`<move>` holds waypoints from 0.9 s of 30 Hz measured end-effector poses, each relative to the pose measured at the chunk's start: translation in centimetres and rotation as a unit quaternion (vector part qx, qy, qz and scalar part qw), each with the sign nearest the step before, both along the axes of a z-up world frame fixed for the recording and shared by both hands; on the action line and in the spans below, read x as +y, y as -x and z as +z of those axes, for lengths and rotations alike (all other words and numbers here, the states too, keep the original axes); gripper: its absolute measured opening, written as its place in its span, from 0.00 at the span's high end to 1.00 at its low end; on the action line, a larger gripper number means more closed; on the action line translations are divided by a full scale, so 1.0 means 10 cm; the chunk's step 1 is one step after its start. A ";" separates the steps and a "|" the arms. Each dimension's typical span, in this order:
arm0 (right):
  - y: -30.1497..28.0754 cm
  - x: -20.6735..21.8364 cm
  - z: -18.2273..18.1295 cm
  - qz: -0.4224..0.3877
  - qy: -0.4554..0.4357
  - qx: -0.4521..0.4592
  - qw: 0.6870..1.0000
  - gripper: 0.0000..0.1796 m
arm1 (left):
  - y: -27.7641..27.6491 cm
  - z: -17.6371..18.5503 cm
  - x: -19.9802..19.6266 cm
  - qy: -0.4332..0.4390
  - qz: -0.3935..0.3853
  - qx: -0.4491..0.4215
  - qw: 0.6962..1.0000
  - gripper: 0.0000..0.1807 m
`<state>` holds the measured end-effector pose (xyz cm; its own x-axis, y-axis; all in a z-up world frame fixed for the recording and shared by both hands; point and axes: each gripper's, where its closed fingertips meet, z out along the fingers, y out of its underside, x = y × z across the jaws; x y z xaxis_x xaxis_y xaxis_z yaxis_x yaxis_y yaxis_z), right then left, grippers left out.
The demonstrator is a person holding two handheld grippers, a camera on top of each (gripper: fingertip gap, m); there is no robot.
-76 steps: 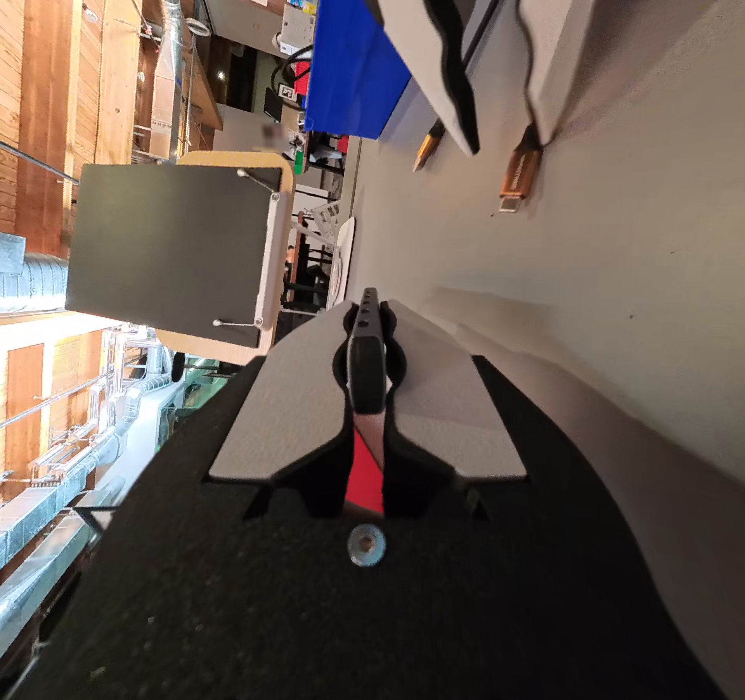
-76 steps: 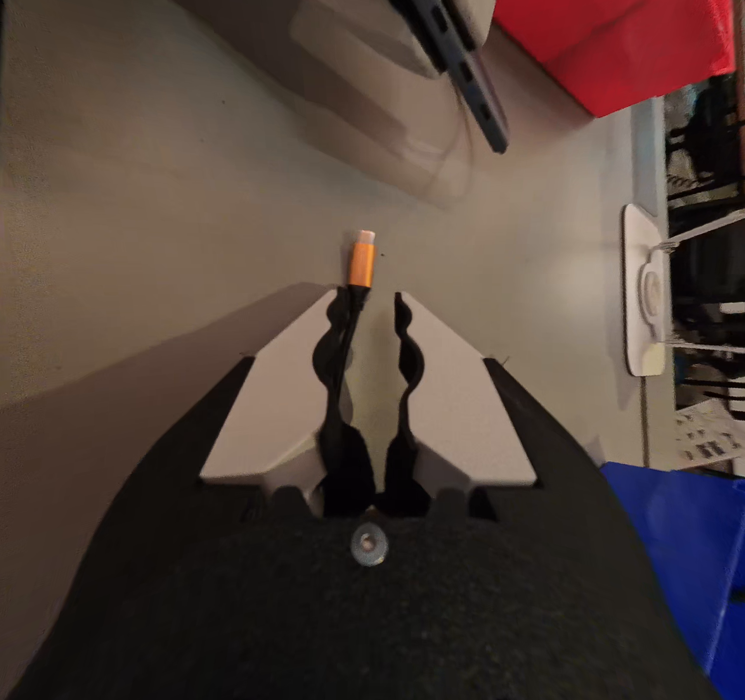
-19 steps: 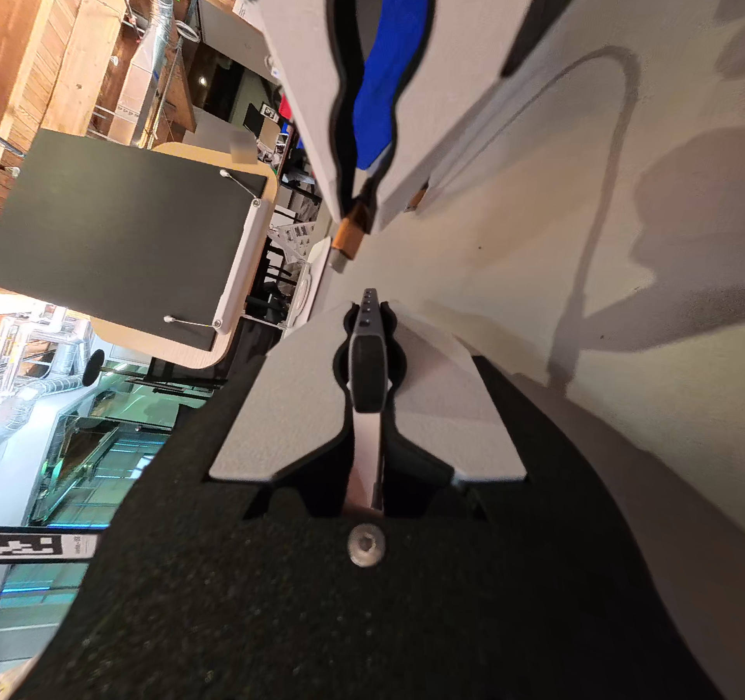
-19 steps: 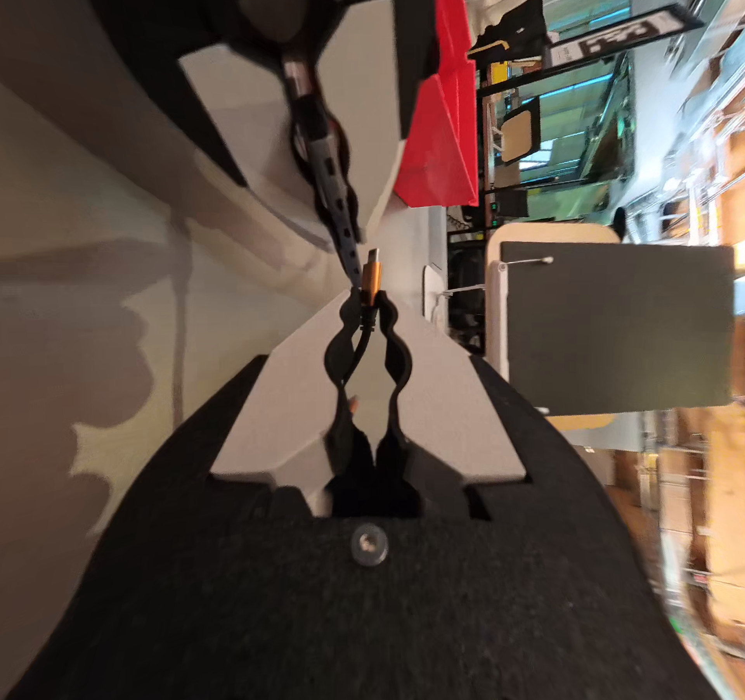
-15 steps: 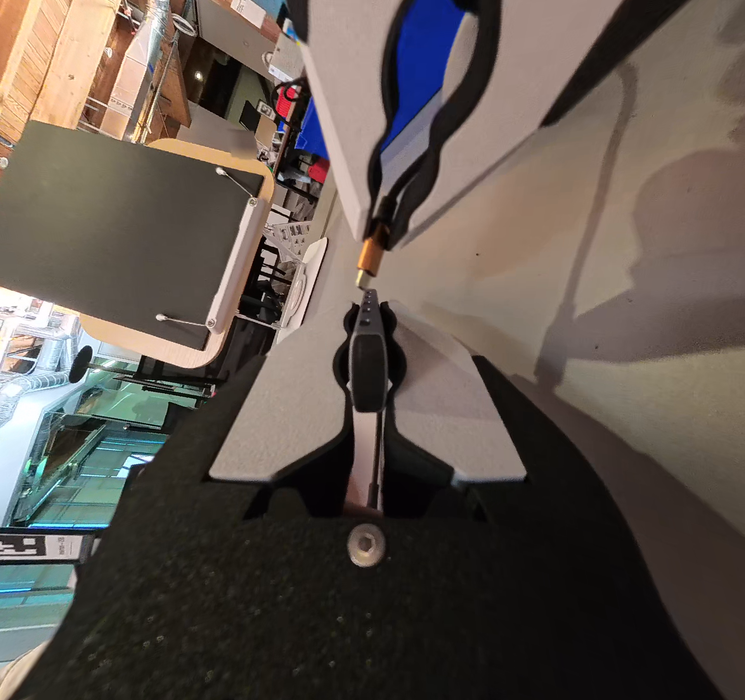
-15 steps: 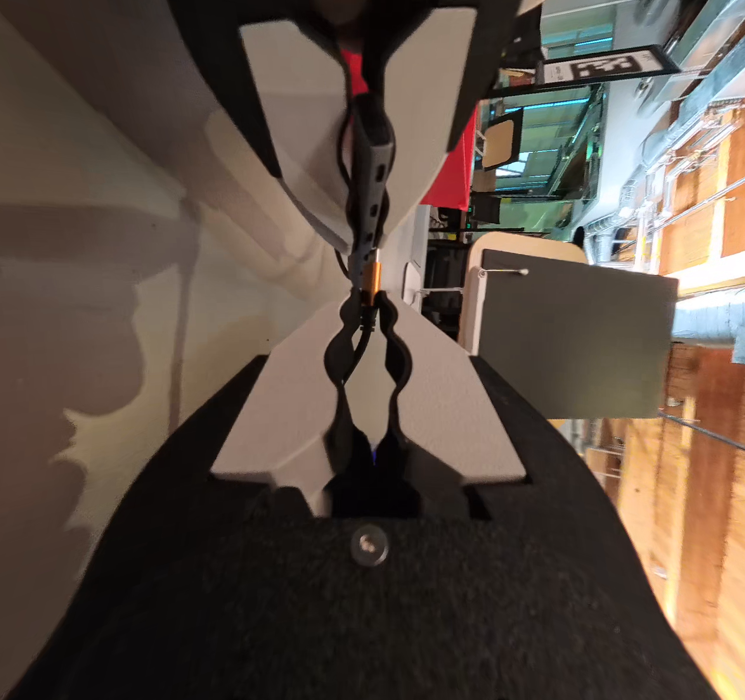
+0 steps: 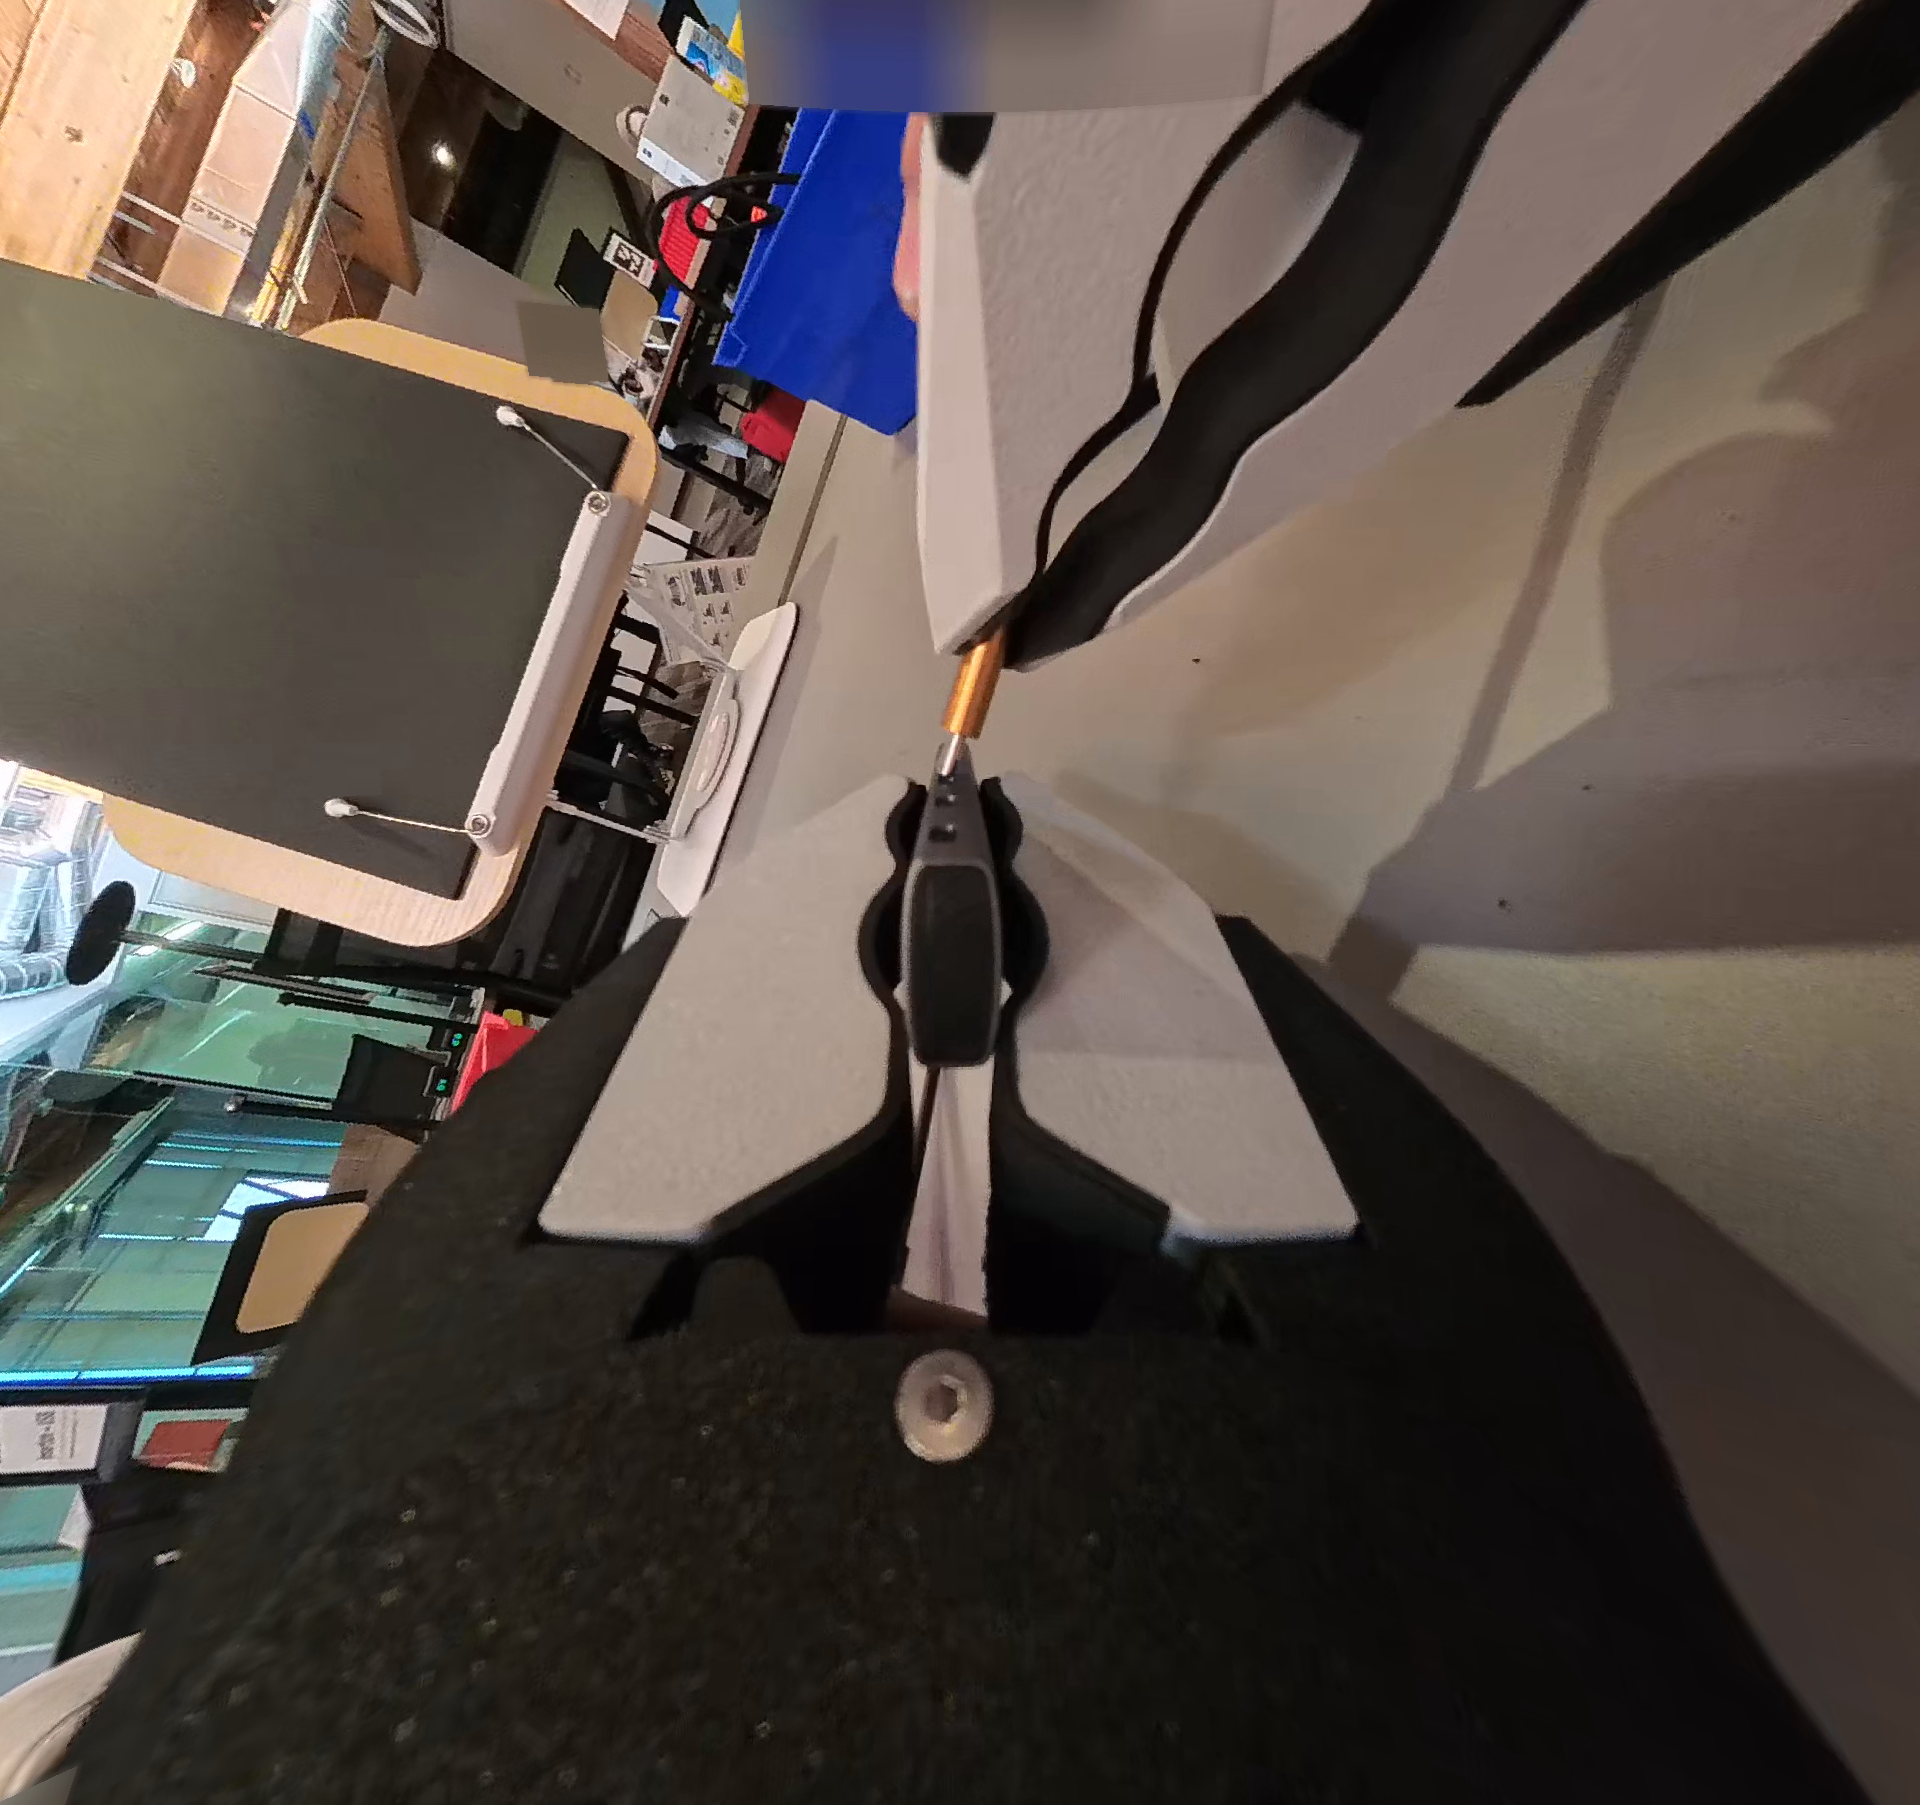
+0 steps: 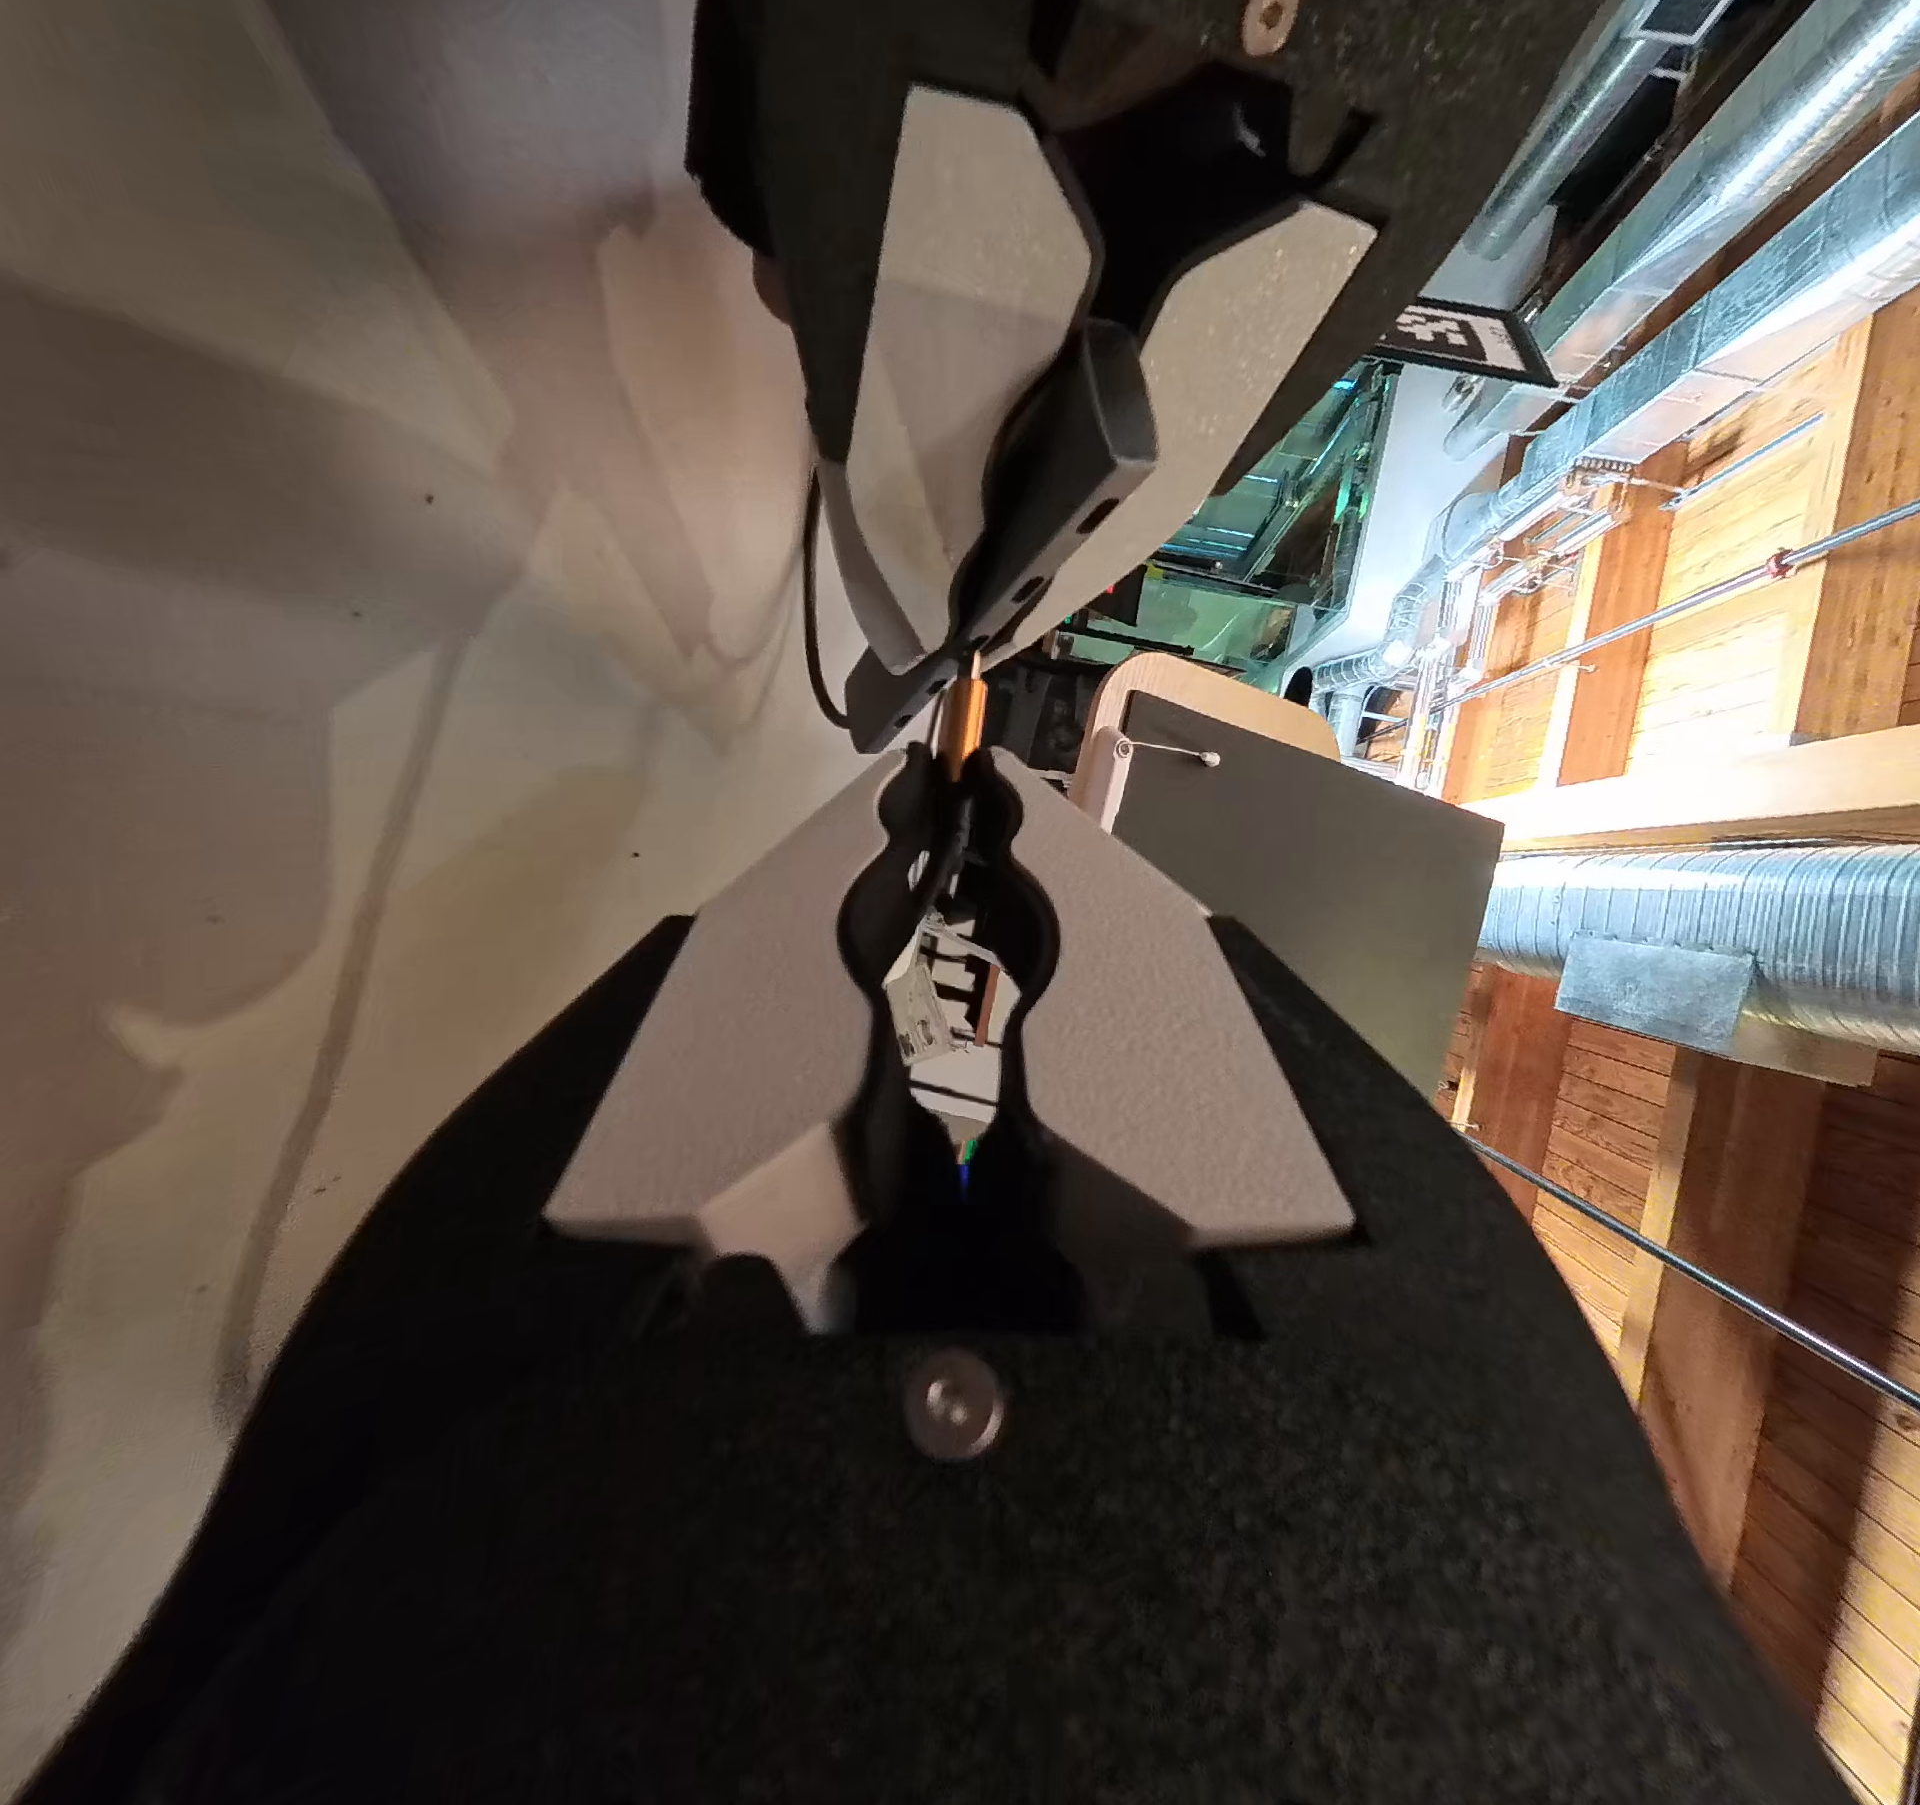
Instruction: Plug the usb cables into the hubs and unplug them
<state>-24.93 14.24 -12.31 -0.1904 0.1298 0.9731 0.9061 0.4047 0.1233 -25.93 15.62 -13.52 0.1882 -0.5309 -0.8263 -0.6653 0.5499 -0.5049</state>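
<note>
Left tongs (image 7: 951, 799) clamped on grey USB hub (image 7: 948, 924), held above the counter (image 7: 1662, 820). Right tongs (image 8: 951, 768) clamped on orange USB-C plug (image 8: 962, 716), tip at a hub port; looks partly seated, hard to tell. Full insertion and unplugging remain.

The views are turned on their side. A pale grey table top (image 7: 1558, 820) fills much of both, with soft shadows on it. Beyond its edge stands a dark board (image 7: 260, 560) on a light wooden panel with round corners. Behind it are wooden walls (image 8: 1766, 612), silver air ducts (image 8: 1714, 934) and thin metal rods. Warm light falls on the wood. A blue cloth (image 7: 821, 280) hangs further back. A white tray (image 7: 727, 747) lies near the table edge. Glass panels (image 7: 125, 1132) show green-blue light.
</note>
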 end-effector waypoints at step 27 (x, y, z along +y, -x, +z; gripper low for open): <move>0.00 -0.13 -0.08 0.044 0.049 -0.019 0.998 0.97 | -0.03 -0.10 -0.08 -0.063 -0.025 0.070 0.995 0.94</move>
<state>-24.93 12.95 -13.06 -0.2423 0.2058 0.9481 0.8617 0.4948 0.1128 -25.66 14.84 -14.51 0.0418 -0.4265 -0.9035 -0.6940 0.6381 -0.3333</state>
